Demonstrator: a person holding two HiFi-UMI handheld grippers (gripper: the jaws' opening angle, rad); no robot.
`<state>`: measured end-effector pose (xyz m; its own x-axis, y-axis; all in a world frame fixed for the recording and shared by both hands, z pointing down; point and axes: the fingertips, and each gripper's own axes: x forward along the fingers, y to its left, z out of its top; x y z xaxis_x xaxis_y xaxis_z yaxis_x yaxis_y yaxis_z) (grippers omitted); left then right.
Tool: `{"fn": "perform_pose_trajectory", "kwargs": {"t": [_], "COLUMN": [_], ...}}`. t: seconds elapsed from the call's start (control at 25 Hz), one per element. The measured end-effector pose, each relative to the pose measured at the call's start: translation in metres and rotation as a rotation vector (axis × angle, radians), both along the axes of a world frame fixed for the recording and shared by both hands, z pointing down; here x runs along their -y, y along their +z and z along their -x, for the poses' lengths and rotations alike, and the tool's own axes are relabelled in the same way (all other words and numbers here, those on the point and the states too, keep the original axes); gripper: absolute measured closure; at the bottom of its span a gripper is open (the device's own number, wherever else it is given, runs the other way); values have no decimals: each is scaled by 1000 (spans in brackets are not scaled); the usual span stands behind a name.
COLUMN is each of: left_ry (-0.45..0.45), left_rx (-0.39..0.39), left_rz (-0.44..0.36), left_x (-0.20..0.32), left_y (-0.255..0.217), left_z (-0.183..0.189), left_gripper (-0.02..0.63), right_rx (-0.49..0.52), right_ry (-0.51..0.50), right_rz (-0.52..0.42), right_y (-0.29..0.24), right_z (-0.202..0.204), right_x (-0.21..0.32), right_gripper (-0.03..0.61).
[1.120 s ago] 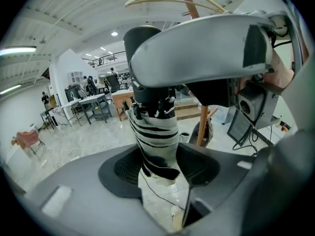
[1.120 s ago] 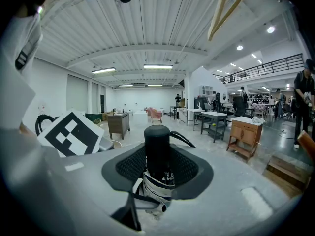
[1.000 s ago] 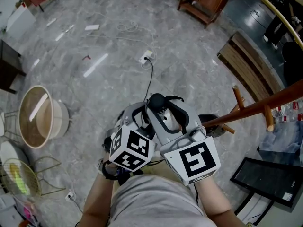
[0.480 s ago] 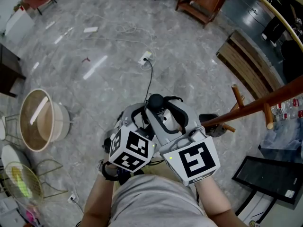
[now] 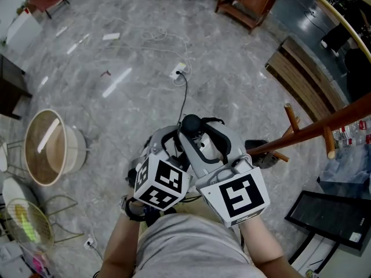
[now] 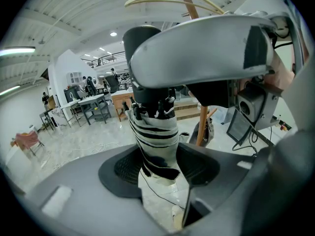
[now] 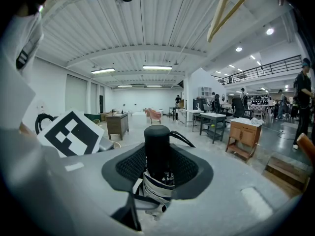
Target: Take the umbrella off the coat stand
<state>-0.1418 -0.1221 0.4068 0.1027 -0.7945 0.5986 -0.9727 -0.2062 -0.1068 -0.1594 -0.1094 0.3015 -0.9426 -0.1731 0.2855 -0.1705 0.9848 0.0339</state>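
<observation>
Left tongs [image 6: 160, 167] clamp the umbrella [image 6: 155, 134] by its striped canopy, right tongs [image 7: 157, 170] clamp its black handle. It's held clear of the coat stand [image 5: 313, 133]. I judge removal done; next I carry it away.

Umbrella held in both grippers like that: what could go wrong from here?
The left gripper clamps only the umbrella's soft folded fabric, which might slide. The coat stand's pegs stand close on the right; a swing could knock them. A cable on the floor ahead could trip the person.
</observation>
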Motion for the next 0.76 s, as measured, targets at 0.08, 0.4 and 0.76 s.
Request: {"fn": "perform_pose_trajectory", "kwargs": {"t": [0.08,0.4,0.76], "left_ry": [1,12,25], "left_rx": [0,-1,-2], "left_rz": [-1,-2,-2], "left_x": [1,3,5], "left_y": [0,0,-2], "left_z": [0,-4,-9], "left_gripper": [376,376,376], "right_rx": [3,5,-21], "right_ry": [5,19,68], "right_rz": [2,2,27], "right_y": [0,0,4], "right_z": [0,-4,-13], "right_x": [1,3,11], "right_gripper": [436,436,436]}}
